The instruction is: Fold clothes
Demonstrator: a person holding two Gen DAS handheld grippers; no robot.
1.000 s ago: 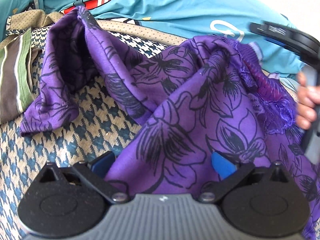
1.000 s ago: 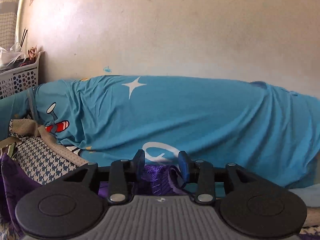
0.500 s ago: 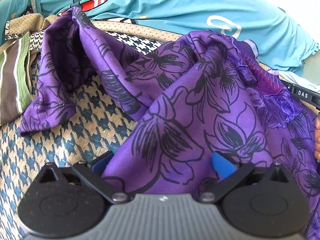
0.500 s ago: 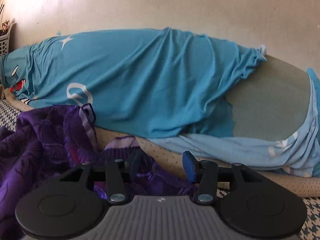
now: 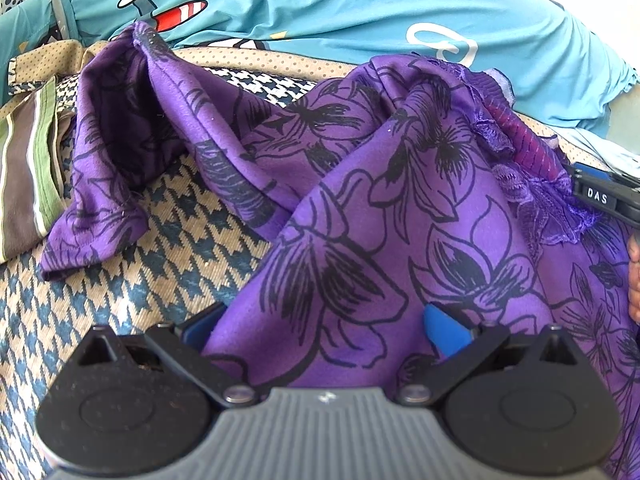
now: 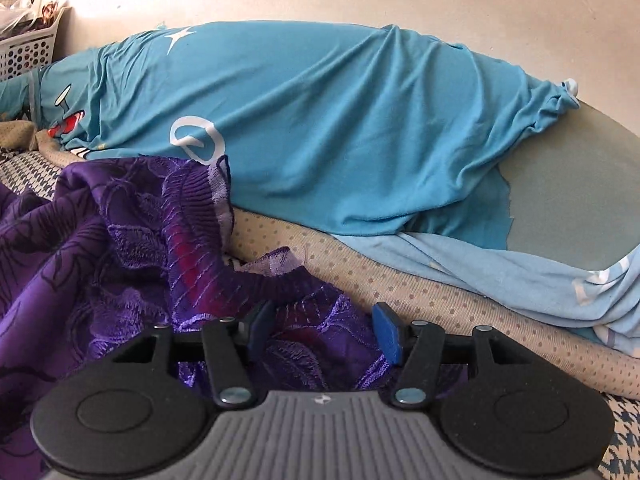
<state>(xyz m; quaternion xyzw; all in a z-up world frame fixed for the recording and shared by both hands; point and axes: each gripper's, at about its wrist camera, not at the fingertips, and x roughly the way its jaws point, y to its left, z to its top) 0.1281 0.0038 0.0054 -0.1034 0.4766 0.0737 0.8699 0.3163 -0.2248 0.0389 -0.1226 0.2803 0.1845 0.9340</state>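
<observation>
A purple dress with black flower print (image 5: 360, 208) lies crumpled on the houndstooth bed cover (image 5: 132, 264). My left gripper (image 5: 320, 328) stands wide open, and the dress fabric lies draped between its blue pads (image 5: 444, 330). The dress's lace and ribbed neckline (image 6: 192, 240) is bunched at its right end. My right gripper (image 6: 322, 330) hovers low over this lace, its jaws closing with lace between them but not pinched. In the left wrist view the right gripper (image 5: 604, 200) and a hand (image 5: 634, 280) show at the right edge.
A turquoise cartoon-print shirt (image 6: 320, 120) covers a long cushion against the wall. Light blue cloth (image 6: 520, 280) lies under its right end. A striped green and brown garment (image 5: 28, 168) lies at the left. A white basket (image 6: 28, 52) stands in the far left corner.
The right gripper swung right and dropped down to the lace edge of the purple dress. In the left wrist view it sank from the upper right to the right edge. The left gripper stayed put.
</observation>
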